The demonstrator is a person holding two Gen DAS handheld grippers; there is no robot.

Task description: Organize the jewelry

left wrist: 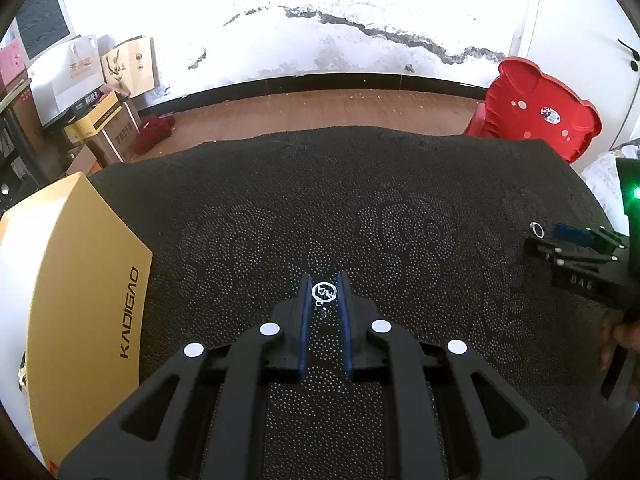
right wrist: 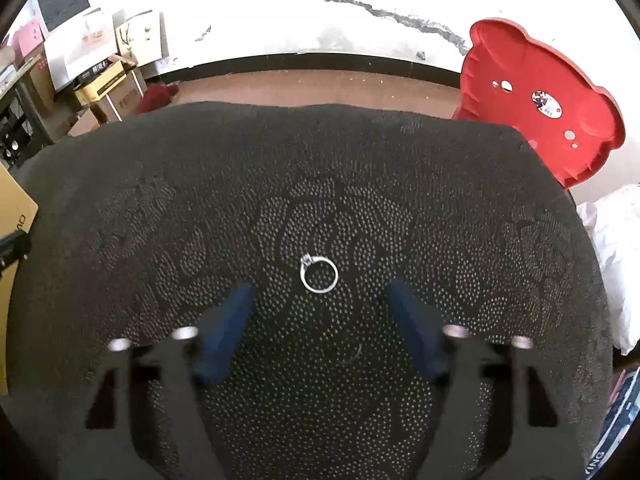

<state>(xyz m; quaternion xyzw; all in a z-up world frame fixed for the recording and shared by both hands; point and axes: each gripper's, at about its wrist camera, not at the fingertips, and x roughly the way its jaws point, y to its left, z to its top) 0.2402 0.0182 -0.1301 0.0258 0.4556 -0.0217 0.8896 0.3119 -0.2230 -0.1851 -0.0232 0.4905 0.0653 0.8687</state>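
A dark patterned cloth [left wrist: 400, 200] covers the table. My left gripper [left wrist: 324, 286] points down at it, its blue pads close against both sides of a small round silver charm [left wrist: 323, 292] at the fingertips. A silver ring [right wrist: 336, 274] with a small stone lies flat on the cloth [right wrist: 360, 160]. My right gripper [right wrist: 320, 289] stands open around the ring, its blue fingers [right wrist: 236, 312] well apart and touching nothing. In the left wrist view, the right gripper [left wrist: 554, 238] is at the far right with the ring [left wrist: 537, 229] at its tips.
A gold box lettered KADIGAO [left wrist: 80, 280] lies on the table's left side, its edge showing as the gold box [right wrist: 12, 208] in the right wrist view. A red plastic stool [left wrist: 536, 108] leans behind the far right corner. Cartons and bags stand on the floor at the back left.
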